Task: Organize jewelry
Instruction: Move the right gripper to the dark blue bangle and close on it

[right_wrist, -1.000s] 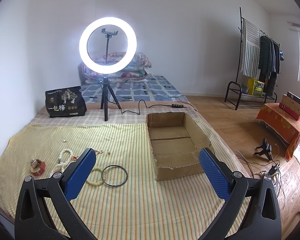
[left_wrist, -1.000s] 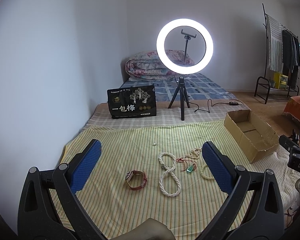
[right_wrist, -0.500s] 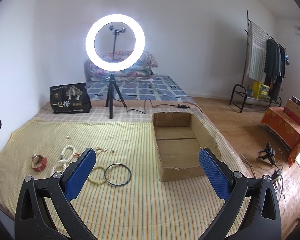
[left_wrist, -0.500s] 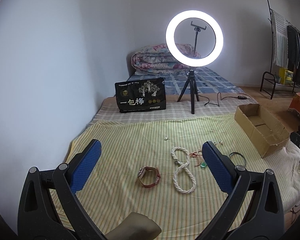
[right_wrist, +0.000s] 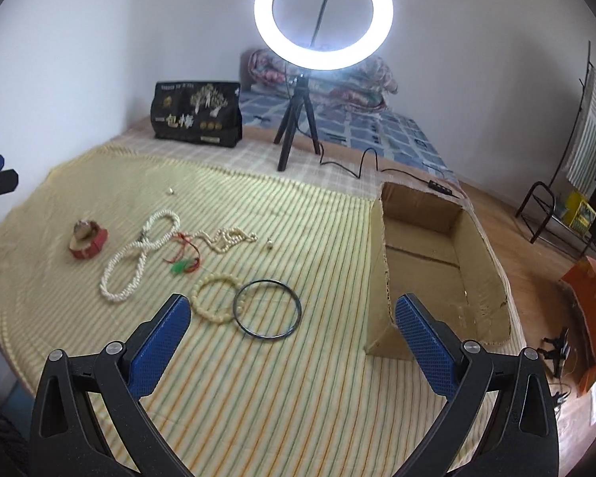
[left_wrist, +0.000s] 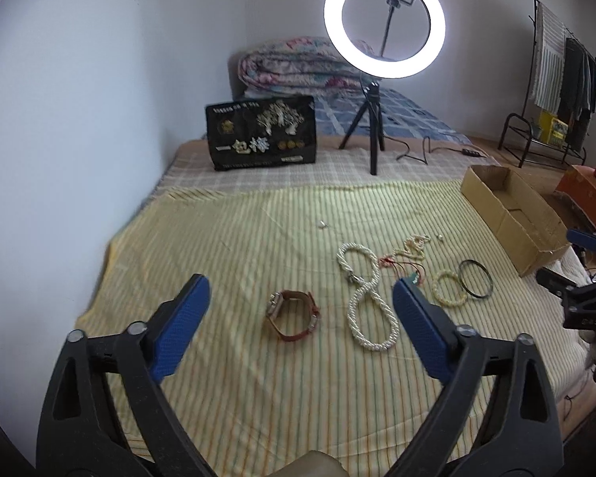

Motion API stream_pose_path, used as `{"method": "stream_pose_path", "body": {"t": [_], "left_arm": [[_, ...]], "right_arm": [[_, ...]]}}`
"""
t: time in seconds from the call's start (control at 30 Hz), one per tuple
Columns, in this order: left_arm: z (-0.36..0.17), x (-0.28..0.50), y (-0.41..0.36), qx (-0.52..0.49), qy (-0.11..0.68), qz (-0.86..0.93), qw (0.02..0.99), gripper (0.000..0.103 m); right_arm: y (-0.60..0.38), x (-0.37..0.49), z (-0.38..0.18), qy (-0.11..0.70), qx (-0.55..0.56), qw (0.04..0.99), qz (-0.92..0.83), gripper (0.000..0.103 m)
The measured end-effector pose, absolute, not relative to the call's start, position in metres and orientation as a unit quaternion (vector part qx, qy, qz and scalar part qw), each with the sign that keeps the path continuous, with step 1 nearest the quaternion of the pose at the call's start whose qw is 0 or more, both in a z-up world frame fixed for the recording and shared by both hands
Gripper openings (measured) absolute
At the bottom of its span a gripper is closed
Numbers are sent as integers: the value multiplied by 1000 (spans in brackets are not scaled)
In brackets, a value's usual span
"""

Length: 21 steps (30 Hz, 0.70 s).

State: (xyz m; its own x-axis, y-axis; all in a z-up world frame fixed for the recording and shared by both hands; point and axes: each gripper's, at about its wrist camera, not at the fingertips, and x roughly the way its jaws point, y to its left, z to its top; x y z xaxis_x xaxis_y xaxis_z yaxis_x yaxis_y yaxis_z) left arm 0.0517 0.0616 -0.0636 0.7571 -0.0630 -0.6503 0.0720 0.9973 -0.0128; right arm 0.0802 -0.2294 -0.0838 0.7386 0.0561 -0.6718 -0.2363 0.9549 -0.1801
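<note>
White walls, lit ring light (right_wrist: 324,14) on tripod, clothes rack (left_wrist: 556,79) at right, wood floor (right_wrist: 532,262).

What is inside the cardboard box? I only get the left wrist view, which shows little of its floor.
Observer: The cardboard box looks empty in the right wrist view.
Reviewer: Is the right hand-held gripper holding anything?
Observer: No; the right hand-held gripper is open and empty, aimed toward the black bangle.
Reviewer: What sits behind my right pad?
Observer: A green pendant on a red cord.
</note>
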Motion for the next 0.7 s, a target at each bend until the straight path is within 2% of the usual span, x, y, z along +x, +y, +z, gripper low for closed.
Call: {"method": "stream_pose_path", "body": {"t": [0.07,0.13,0.2,0.27,0.33,0.4,0.47,0.5,0.7], "left_arm": [[-71,59,57,2,362,-52,931,79],[-80,67,49,1,379,-70,923,71],[-90,74,41,-2,397,-91,913,65],[-101,82,33,-7,417,-108,902,55],[-111,88,28,-10,432,-119,894,52],[-120,94,23,-8,443,-124,888,50],[-127,100,22,-9,453,-128,882,41],[-131,104,22,-13,459,-129,879,41],[-150,127,19,-24,487,-137,862,37]], "right_arm": [[-230,86,-89,366,-130,917,86,101],[-231,92,-95,383,-125,910,97,93],[-229,97,-103,402,-120,900,115,90],[-226,99,-111,412,-121,894,127,86],[-224,103,-119,427,-126,884,142,69],[-222,105,-129,443,-126,874,156,63],[-220,109,-138,457,-124,865,166,55],[-220,110,-141,462,-125,862,169,51],[-220,119,-150,475,-119,853,182,46]]}}
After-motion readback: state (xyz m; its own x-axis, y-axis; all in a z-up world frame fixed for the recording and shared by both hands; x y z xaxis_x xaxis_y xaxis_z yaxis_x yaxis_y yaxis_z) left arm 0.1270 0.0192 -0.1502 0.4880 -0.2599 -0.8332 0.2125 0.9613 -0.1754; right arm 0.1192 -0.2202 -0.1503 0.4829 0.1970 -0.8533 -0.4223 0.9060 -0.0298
